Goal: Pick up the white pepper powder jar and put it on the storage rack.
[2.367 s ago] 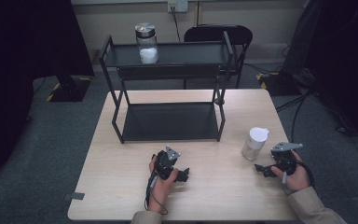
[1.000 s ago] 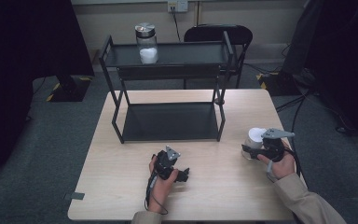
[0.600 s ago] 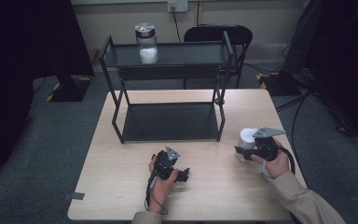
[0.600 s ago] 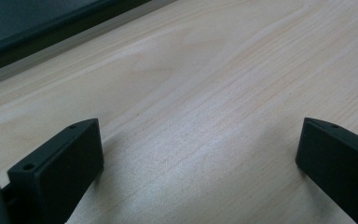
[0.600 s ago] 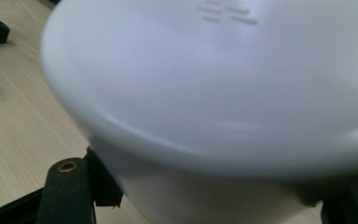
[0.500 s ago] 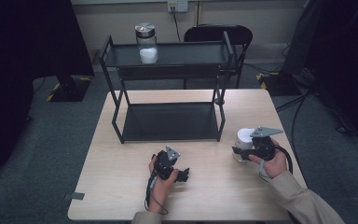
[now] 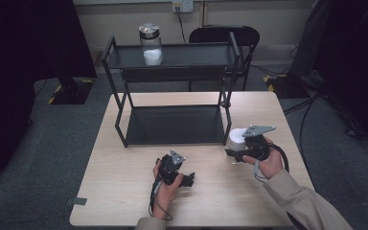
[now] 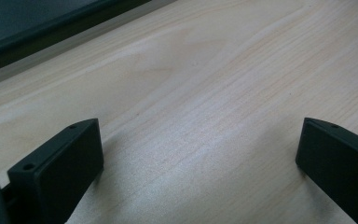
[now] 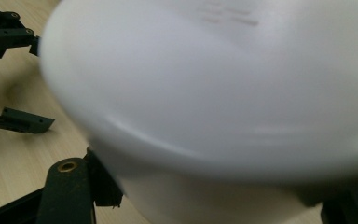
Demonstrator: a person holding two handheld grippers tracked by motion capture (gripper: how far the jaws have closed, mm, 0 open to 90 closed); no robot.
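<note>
- A white, lidded plastic container [image 7: 238,140] is held in the jaws of the right gripper [image 7: 235,154], right of centre in the high view, before the black metal shelf rack [image 7: 172,125].
- The left gripper [image 7: 188,179] is rested on the pale wooden worktop [image 7: 124,182], its jaws spread wide with nothing between.

Right gripper [image 7: 235,154], formerly clear of the white container [image 7: 236,138] at frame right, has closed on it and carried it left toward frame centre, lifted off the table [image 7: 124,182].
</note>
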